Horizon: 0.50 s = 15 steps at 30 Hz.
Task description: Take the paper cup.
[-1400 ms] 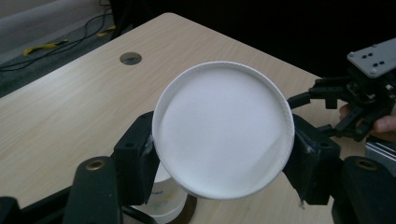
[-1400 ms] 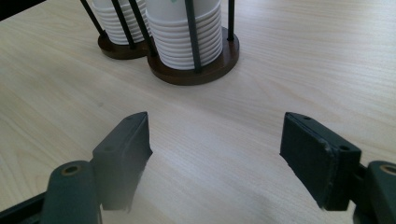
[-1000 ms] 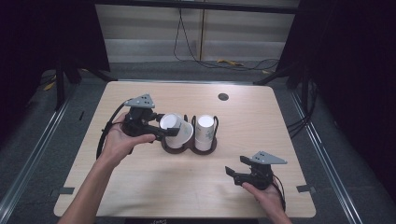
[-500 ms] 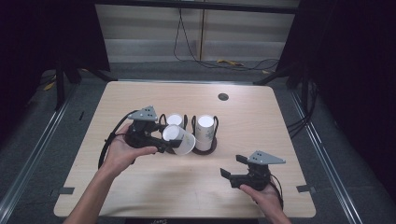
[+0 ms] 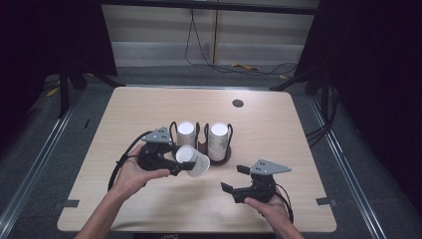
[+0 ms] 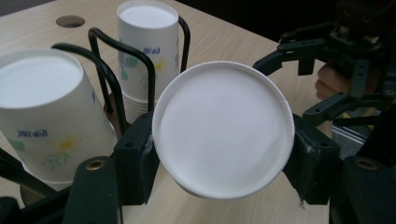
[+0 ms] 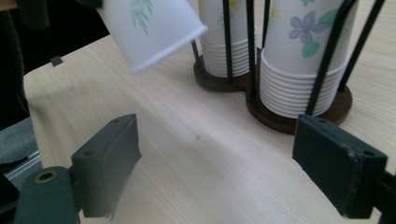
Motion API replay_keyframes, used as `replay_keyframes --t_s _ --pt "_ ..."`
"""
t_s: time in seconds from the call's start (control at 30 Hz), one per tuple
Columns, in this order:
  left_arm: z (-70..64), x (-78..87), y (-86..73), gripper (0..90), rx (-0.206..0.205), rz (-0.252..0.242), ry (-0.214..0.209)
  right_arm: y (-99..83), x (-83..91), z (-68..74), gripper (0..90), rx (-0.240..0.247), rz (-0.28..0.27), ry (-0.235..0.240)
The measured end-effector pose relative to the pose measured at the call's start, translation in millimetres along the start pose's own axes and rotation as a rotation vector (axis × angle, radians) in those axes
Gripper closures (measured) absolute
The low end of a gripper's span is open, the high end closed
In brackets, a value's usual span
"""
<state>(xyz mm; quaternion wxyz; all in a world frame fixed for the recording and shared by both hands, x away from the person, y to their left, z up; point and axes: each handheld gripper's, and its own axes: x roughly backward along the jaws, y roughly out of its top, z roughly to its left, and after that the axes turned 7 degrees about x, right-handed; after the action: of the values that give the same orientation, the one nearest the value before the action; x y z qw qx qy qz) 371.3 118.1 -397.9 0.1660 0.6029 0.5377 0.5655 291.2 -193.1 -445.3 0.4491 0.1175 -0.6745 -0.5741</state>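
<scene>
1. Nearest me, at about 5 o'clock on the surface [image 5: 278,124], the right gripper [image 5: 237,180] sits low in the person's hand, its jaws spread wide with nothing between them — bare wood shows through the gap in the right gripper view.
2. Over at 8 o'clock, the left gripper [image 5: 185,162] is held off the wood in the person's left hand [image 5: 130,172]. Its jaws are closed on a single paper cup [image 5: 192,160], one pad on either side of the cup wall.
3. That cup is clear of the surface and tipped on its side, its flat white bottom facing back along the jaws in the left gripper view and its wider open end slanting down toward 4 o'clock. It hangs just in front of the cup holder, apart from it.
4. The cup holder [image 5: 223,159] stands near the middle of the surface — a dark wooden base with black wire hoops.
5. It carries two upside-down stacks of flower-printed cups: the left stack [image 5: 186,132] and the right stack [image 5: 219,139].
6. Farther off, at 1 o'clock, a small dark round hole [image 5: 238,103] sits in the surface.
</scene>
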Motion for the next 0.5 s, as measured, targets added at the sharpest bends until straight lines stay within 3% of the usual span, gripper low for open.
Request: replay_keyframes --t_s 0.03,0.2,0.33,0.37,0.5 --pt "0.2 -5.3 -3.9 35.0 -0.006 0.016 0.013 1.6 -0.7 0.6 16.1 0.003 -0.009 0.000" --pt "0.2 -9.2 -8.4 35.2 0.009 0.006 0.007 6.1 -6.1 2.4 16.0 0.016 -0.049 0.012" --pt "-1.2 -9.2 -11.9 35.3 0.024 -0.021 -0.013 3.0 -8.2 5.4 14.7 0.027 -0.040 0.013" --pt "-1.6 -11.1 -14.9 35.3 0.027 -0.030 -0.040 1.4 -8.9 7.6 14.3 0.040 -0.039 0.027" --pt "-3.4 -15.6 -22.3 35.3 0.028 -0.029 -0.053 1.4 -9.2 10.9 14.3 0.053 -0.048 0.051"
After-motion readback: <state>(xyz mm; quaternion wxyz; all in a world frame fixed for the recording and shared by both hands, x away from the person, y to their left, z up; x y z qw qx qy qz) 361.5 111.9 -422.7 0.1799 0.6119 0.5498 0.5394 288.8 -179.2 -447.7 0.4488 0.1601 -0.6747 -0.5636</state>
